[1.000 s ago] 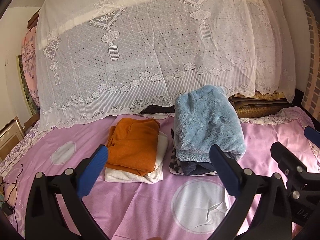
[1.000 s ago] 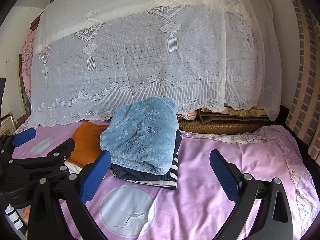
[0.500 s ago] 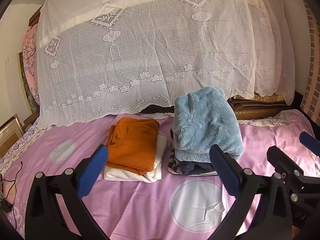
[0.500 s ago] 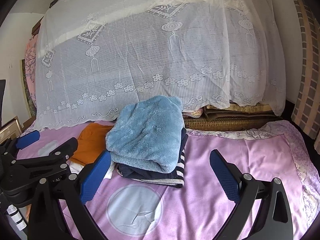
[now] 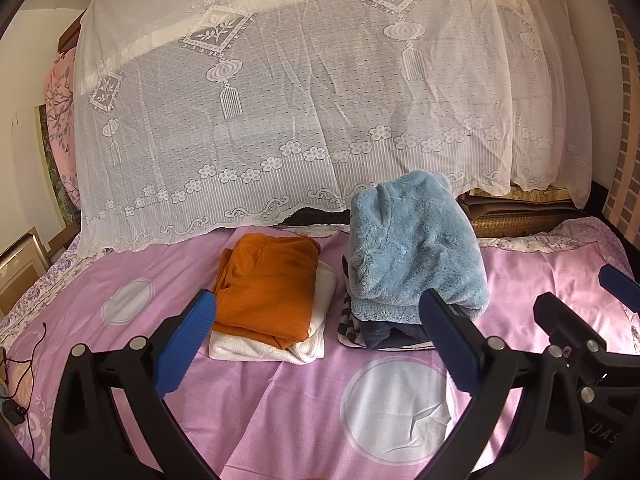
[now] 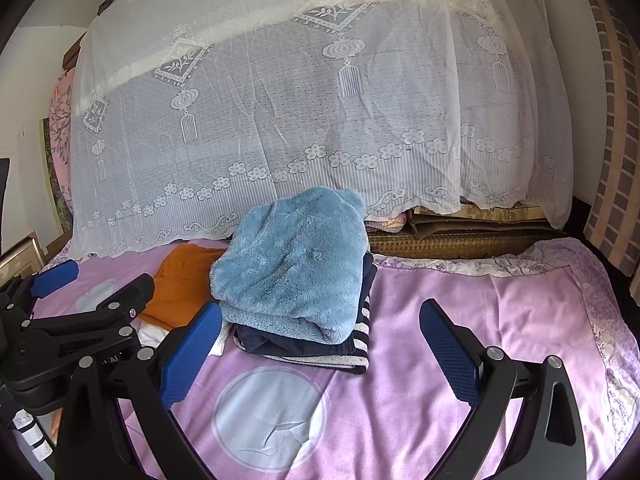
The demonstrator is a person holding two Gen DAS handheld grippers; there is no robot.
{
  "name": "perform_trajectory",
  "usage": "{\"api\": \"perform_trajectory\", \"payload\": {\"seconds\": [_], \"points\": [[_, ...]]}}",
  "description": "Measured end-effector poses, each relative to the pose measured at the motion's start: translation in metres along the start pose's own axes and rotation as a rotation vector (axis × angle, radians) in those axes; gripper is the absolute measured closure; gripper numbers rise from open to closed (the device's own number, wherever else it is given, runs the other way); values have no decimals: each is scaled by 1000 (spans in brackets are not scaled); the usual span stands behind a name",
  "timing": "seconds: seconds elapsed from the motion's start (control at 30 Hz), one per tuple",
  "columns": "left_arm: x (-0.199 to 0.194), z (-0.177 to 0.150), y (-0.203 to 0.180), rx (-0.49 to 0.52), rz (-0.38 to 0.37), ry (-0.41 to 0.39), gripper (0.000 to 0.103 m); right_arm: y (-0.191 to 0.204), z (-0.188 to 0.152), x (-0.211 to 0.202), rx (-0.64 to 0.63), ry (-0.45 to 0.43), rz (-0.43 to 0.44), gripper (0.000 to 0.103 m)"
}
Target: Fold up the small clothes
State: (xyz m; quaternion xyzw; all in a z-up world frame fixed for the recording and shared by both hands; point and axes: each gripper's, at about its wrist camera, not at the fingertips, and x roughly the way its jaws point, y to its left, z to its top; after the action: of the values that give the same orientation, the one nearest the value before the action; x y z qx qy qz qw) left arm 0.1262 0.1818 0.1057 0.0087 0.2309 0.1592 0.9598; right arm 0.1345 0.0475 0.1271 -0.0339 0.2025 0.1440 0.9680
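Observation:
Two piles of folded clothes lie on the pink bedsheet [image 5: 280,408]. The left pile is an orange garment [image 5: 266,288] on a white one [image 5: 316,304]. The right pile is a fluffy light blue garment [image 5: 412,248] on a dark navy one [image 5: 384,330] and a striped one [image 6: 360,340]. My left gripper [image 5: 316,344] is open and empty, above the sheet in front of both piles. My right gripper [image 6: 320,352] is open and empty, in front of the blue pile [image 6: 296,264]. Each gripper shows at the edge of the other's view.
A white lace curtain [image 5: 304,100] hangs over a large mass behind the piles. Folded brown mats [image 6: 472,228] lie at the back right. A brick wall [image 6: 616,128] stands on the right. A thin cable [image 5: 24,356] lies at the left edge.
Both grippers have drawn back a little from the piles and stay open. The clothes have not moved.

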Motion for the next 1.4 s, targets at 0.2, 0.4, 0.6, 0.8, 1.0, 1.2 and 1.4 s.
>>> {"api": "perform_trajectory", "payload": {"seconds": [0.2,0.4,0.6,0.8,1.0,1.2,1.4], "points": [[-1,0,0,1,4,-2,4,0,0,0,-1,0,0,3],[-1,0,0,2,6,-4,4,0,0,0,-1,0,1,3],[-1,0,0,3,8,-5,4,-1,0,0,-2,0,1,3],[-2,0,0,3,8,-5,4,-1,0,0,-2,1,0,3],[-2,0,0,4,-1,-5,4,-4,-1,0,0,2,-5,3],[-3,-1,-2,9,16,-27,4,-5,-1,0,-3,5,-9,3],[-1,-2,-2,6,16,-17,4,-5,0,1,-6,8,-16,3]]}}
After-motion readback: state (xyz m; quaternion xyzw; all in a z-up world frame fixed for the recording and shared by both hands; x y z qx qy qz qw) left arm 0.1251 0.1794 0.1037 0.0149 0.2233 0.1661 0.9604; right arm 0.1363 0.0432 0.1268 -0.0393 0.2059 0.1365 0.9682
